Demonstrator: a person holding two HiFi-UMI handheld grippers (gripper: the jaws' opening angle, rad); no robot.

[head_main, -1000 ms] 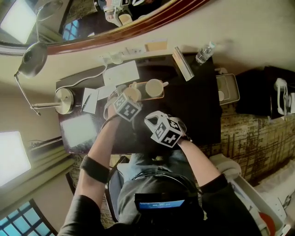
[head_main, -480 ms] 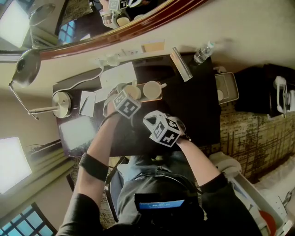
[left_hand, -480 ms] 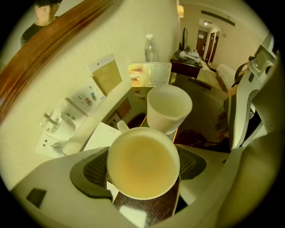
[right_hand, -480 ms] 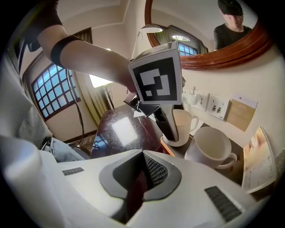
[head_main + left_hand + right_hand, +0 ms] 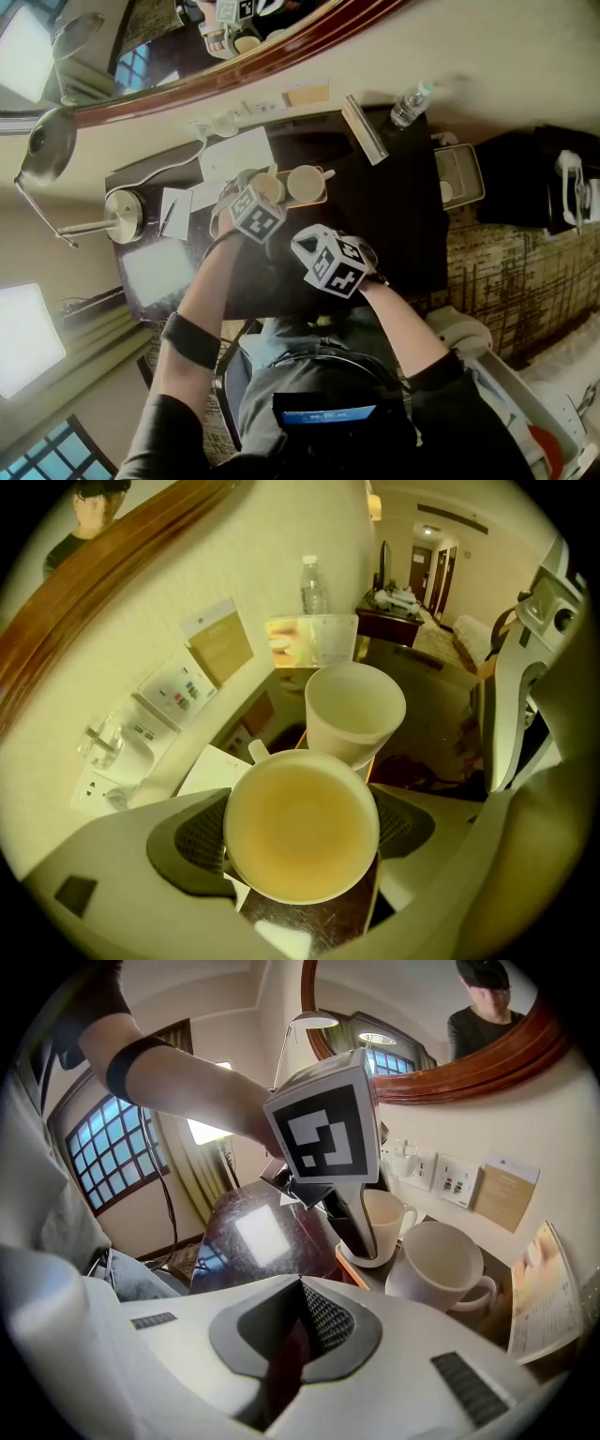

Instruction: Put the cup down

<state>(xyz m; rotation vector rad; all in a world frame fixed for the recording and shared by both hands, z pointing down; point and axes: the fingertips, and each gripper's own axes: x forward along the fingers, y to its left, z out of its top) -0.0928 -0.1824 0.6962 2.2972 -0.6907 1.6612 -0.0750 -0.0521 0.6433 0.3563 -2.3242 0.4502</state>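
A white cup (image 5: 300, 822) sits between the dark pads (image 5: 192, 841) of my left gripper (image 5: 265, 190), which grips it on both sides. In the right gripper view this cup (image 5: 394, 1215) stands upright over a white saucer (image 5: 373, 1260) at the orange tray's edge (image 5: 349, 1266). A second white mug (image 5: 441, 1269) stands just beside it on the tray. My right gripper (image 5: 300, 1335) is shut with nothing in it, hanging over the dark desk (image 5: 394, 225) a little nearer to me than the cups.
A desk lamp (image 5: 122, 208) and papers (image 5: 236, 152) lie at the desk's left and back. A booklet (image 5: 364, 129) and a water bottle (image 5: 412, 105) stand by the wall. Wall sockets (image 5: 117, 761) and a mirror frame are behind. A small tray (image 5: 459, 176) sits off the right end.
The head view has shifted slightly. Neither gripper nor the cup has visibly moved on the desk.
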